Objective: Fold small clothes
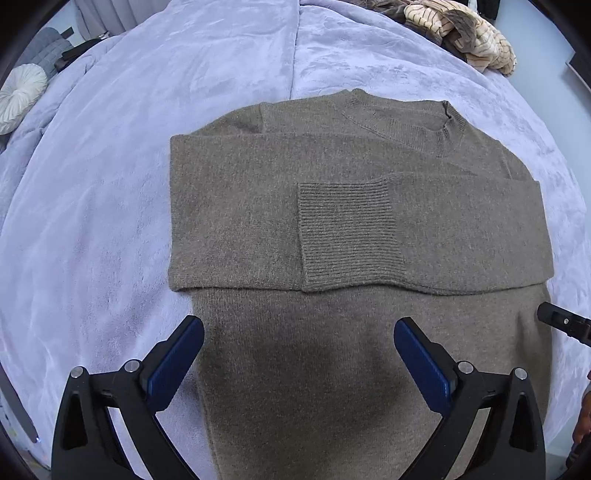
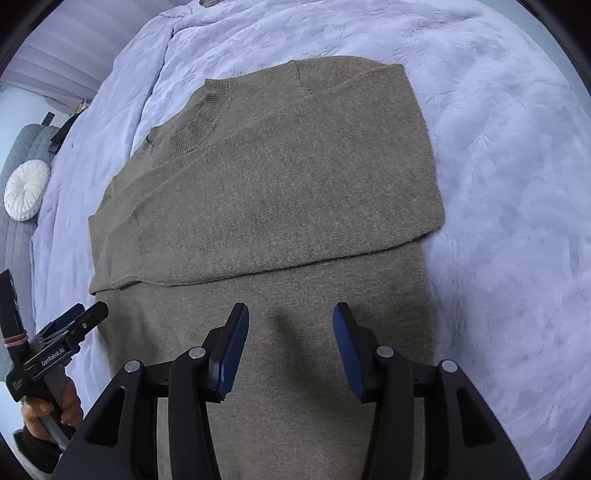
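Observation:
A brown knit sweater point(image 1: 332, 229) lies flat on the lilac blanket point(image 1: 110, 221), collar away from me, both sleeves folded across the chest with a ribbed cuff point(image 1: 347, 243) on top. My left gripper point(image 1: 299, 328) is wide open and empty, hovering over the sweater's lower body near its left edge. The right gripper's tip point(image 1: 565, 321) shows at the sweater's right edge. In the right wrist view the sweater point(image 2: 277, 184) fills the middle. My right gripper point(image 2: 291, 314) is open and empty above the lower body. The left gripper point(image 2: 74, 321) shows at the left, held by a hand.
A pile of striped and dark clothes point(image 1: 461, 33) lies at the blanket's far right. A round white cushion point(image 1: 22, 96) sits on a grey seat at the far left; it also shows in the right wrist view point(image 2: 27, 190). Blanket surrounds the sweater point(image 2: 517, 184).

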The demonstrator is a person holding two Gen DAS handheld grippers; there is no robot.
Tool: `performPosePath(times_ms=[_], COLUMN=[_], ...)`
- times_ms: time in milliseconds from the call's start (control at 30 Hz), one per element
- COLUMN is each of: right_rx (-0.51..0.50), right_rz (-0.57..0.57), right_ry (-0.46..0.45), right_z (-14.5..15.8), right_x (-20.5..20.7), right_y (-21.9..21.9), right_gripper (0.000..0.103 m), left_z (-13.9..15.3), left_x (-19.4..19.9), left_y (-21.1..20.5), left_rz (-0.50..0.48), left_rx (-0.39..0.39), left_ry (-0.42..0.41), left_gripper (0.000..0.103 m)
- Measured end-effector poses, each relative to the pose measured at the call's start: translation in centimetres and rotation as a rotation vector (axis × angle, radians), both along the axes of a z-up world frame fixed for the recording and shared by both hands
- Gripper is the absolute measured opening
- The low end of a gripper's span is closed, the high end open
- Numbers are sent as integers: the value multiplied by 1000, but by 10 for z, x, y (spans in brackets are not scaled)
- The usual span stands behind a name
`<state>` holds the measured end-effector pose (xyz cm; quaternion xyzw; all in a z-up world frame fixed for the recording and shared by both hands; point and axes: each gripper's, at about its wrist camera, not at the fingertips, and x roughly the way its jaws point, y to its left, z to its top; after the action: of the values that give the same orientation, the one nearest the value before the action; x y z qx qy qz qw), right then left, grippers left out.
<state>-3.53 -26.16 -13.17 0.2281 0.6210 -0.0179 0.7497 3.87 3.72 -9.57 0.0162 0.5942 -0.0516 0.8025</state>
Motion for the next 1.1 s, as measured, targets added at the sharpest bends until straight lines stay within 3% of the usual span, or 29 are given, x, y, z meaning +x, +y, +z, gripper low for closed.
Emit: performPosePath(times_ms=[67, 233, 367, 467, 600, 800, 1100], right_rx=[12, 27, 59, 97, 160, 168, 276], right_rz=[-2, -8, -6, 0, 11, 20, -128], right_ry=[3, -9, -44, -82, -105, -41, 30], right_z=[0, 6, 17, 26, 35, 35, 18], right_x=[0, -2, -7, -13, -24, -41, -76], right_y=[3, 9, 12, 16, 23, 31, 15], right_gripper=[54, 81, 83, 102, 103, 103, 103], left_z=[-2, 0, 4, 10, 14, 12, 5], left_x=[-2, -5, -13, -24, -38, -55, -85], left_y=[-3, 0, 0, 3, 12, 22, 41], left_rz=[1, -4, -8, -16, -19, -34, -62], left_rx=[13, 22, 17, 25, -2, -8, -39], left_ry=[3, 13, 14, 10, 23, 72, 129], left_gripper=[103, 103, 103, 103, 103, 103, 103])
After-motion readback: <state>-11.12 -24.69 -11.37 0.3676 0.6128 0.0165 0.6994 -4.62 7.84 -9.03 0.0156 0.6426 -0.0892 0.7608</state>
